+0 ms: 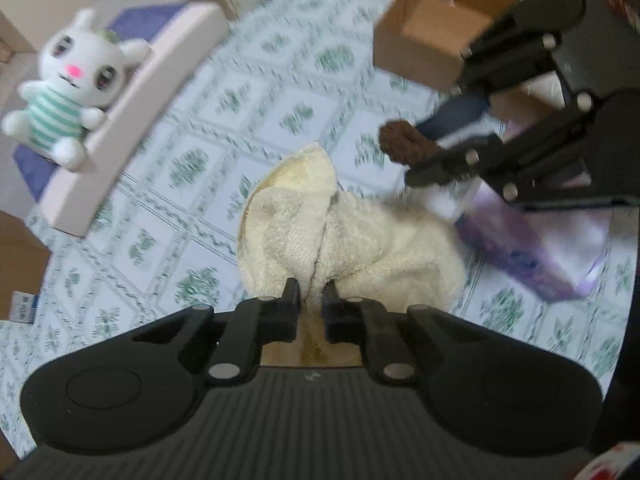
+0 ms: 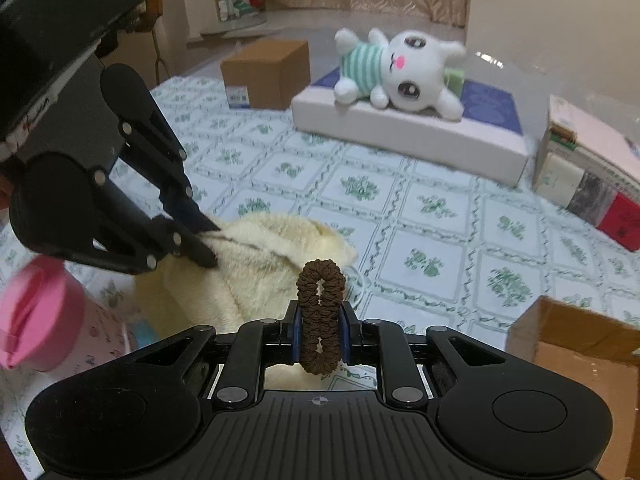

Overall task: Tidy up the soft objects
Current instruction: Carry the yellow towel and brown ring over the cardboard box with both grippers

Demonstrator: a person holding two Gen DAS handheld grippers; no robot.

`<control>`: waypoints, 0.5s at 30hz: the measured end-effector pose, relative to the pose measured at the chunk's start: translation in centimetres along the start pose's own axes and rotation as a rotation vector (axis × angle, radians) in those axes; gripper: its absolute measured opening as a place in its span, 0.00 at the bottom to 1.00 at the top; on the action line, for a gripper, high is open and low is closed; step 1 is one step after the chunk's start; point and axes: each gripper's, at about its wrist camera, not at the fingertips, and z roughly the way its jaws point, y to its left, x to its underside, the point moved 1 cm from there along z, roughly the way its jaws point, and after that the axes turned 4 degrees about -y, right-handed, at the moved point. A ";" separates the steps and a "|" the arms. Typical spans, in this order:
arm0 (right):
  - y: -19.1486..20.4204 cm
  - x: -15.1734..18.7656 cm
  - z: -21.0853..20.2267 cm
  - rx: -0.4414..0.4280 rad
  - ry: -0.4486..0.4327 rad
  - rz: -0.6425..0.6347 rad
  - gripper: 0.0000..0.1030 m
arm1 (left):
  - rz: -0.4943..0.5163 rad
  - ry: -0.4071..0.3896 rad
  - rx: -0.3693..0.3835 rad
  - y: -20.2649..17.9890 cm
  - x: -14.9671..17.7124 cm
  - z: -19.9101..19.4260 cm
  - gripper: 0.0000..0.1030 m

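L gripper (image 1: 311, 295) is clenched on a fold of the cream towel (image 1: 344, 240), which bunches up on the green-patterned tablecloth (image 1: 224, 120) approx mid-table. R gripper (image 2: 319, 322) grasps a brown scrunchie (image 2: 320, 316) upright btwn its pads, just beside the towel. White plush bunny (image 2: 400, 70) w/ striped green shirt lies on a white pad (image 2: 408, 128) at the far side. Open cardboard box (image 1: 432, 28) sits beyond the R gripper; pink-lidded cup (image 2: 44, 316) near the towel.

A cream towel (image 1: 320, 240) is bunched on the patterned cloth; a brown scrunchie (image 2: 321, 316) is held upright above it.
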 end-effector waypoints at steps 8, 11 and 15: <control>0.9 -1.4 -5.9 0.039 -0.085 0.020 0.18 | -0.110 -0.123 -0.100 -0.7 -2.2 -7.1 0.10; 1.4 -1.7 -8.4 0.052 -0.116 0.025 0.18 | -0.136 -0.158 -0.137 -1.4 -2.9 -9.6 0.10; 2.1 -1.7 -11.9 0.064 -0.155 0.028 0.18 | -0.169 -0.204 -0.161 -2.8 -3.7 -13.0 0.10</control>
